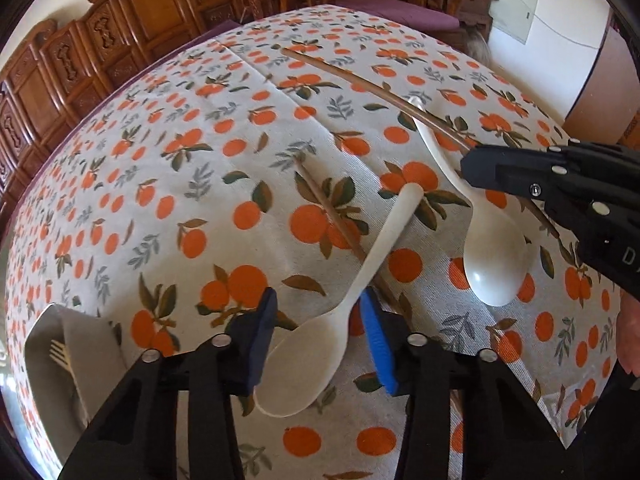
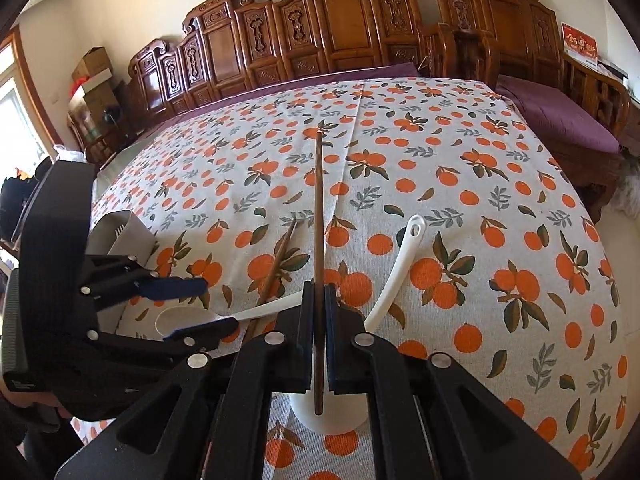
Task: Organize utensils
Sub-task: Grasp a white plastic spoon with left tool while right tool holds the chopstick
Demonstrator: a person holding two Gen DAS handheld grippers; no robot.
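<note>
Your right gripper (image 2: 319, 300) sits pinched on one brown chopstick (image 2: 318, 216), its pads pressed flat against the shaft, which points straight ahead over the orange-print tablecloth (image 2: 480, 208); its rear end hangs over the bowl of a white spoon (image 2: 394, 276) lying beneath your fingers; your left gripper (image 1: 318, 328) stands spread wide, its blue pads (image 1: 376, 336) to either side of a second white spoon (image 1: 320, 344), closing on nothing yet, as far as you can tell.

Just past that spoon, a second chopstick (image 1: 332, 216) lies on the cloth, crossing under its handle; off to your left stands a grey utensil holder (image 1: 44, 344) with a fork (image 1: 60, 354) already in it.

By my reading you are early in the job: the fork is stowed, one chopstick is lifted but not yet delivered, and both spoons and the other chopstick remain loose; carved wooden chairs (image 2: 348, 28) line the far edge of the table.
</note>
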